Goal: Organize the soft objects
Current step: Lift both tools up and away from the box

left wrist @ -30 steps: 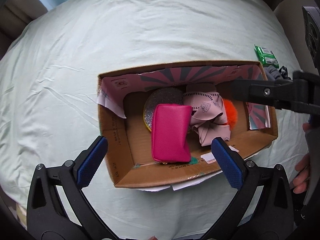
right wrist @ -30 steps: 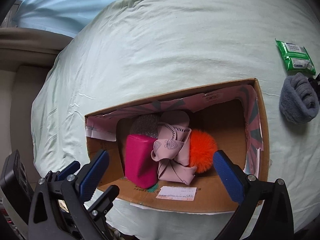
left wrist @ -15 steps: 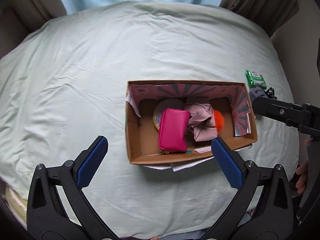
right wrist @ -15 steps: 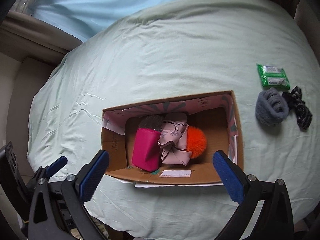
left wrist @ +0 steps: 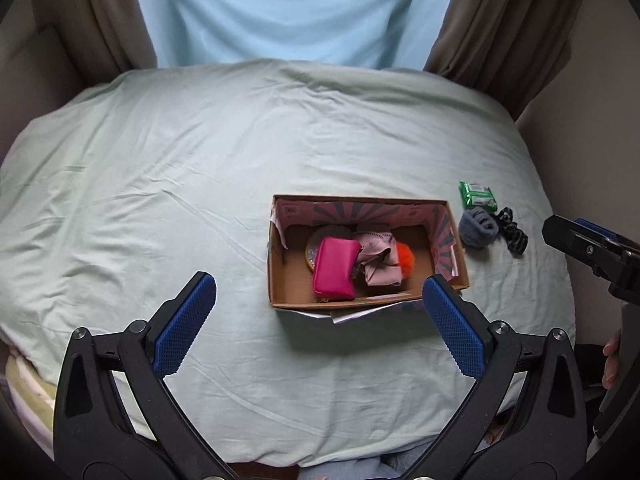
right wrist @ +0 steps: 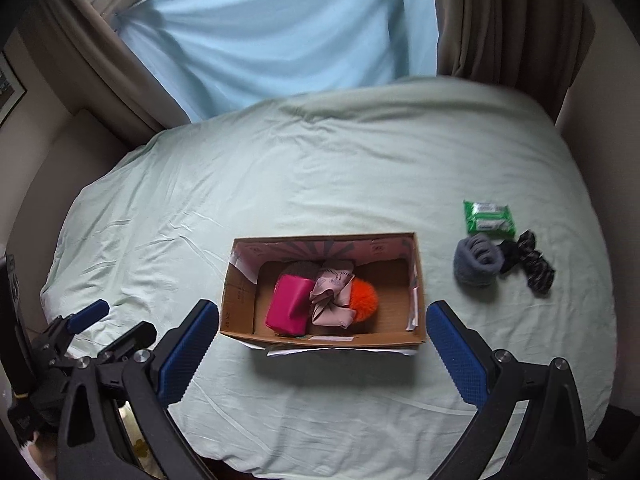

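Note:
An open cardboard box (left wrist: 280, 280) (right wrist: 236, 300) lies on the bed. In it are a pink pouch (left wrist: 335, 272) (right wrist: 288, 302), a pale pink ribbon bow (left wrist: 376, 264) (right wrist: 332, 296), an orange pompom (left wrist: 405, 255) (right wrist: 365, 300) and a glittery round item (left wrist: 320, 240), mostly hidden. To the box's right lie a grey rolled sock (left wrist: 476, 226) (right wrist: 478, 262), a dark scrunchie (left wrist: 512, 230) (right wrist: 528, 264) and a green wipes pack (left wrist: 478, 194) (right wrist: 489, 218). My left gripper (left wrist: 320, 320) and right gripper (right wrist: 320, 350) are both open and empty, held high above the bed's near side.
The bed (left wrist: 200, 160) is covered by a pale green sheet. A light blue curtain (right wrist: 280, 40) and brown drapes (right wrist: 508, 20) hang behind it. Walls stand close on both sides.
Both grippers have pulled up and back from the box, so it looks much smaller. The box's contents have not moved. Both grippers stay open.

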Available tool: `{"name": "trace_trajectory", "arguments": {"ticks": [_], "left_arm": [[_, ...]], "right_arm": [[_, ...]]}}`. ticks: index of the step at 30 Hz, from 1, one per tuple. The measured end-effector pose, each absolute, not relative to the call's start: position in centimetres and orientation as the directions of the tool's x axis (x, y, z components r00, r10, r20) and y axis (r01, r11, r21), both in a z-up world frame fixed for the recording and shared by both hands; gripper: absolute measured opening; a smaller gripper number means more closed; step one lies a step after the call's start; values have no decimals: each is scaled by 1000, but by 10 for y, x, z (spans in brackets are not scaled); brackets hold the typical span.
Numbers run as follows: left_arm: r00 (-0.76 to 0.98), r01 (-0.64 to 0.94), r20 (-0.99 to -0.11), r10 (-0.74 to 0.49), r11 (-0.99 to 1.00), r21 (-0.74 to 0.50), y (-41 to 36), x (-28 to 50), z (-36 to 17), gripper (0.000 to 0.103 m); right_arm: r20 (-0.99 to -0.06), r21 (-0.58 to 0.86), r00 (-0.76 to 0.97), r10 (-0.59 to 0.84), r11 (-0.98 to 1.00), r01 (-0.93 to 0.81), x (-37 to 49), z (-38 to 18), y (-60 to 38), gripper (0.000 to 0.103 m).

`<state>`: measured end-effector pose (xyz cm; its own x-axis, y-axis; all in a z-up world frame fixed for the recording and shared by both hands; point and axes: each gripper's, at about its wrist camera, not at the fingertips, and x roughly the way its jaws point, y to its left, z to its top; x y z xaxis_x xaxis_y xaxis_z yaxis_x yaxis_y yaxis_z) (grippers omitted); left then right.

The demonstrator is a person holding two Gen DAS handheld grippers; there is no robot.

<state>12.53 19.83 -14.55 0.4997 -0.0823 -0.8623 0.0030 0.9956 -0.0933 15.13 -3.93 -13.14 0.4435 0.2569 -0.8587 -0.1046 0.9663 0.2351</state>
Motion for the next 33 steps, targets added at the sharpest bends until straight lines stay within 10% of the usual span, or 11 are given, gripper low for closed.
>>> {"name": "trace_trajectory", "arguments": {"ticks": [33], "left_arm": [[605, 154, -774, -186, 981, -116, 41, 92, -97, 103]], "right_arm": [[-711, 56, 703, 11, 998, 41, 35, -66, -192, 103]]}}
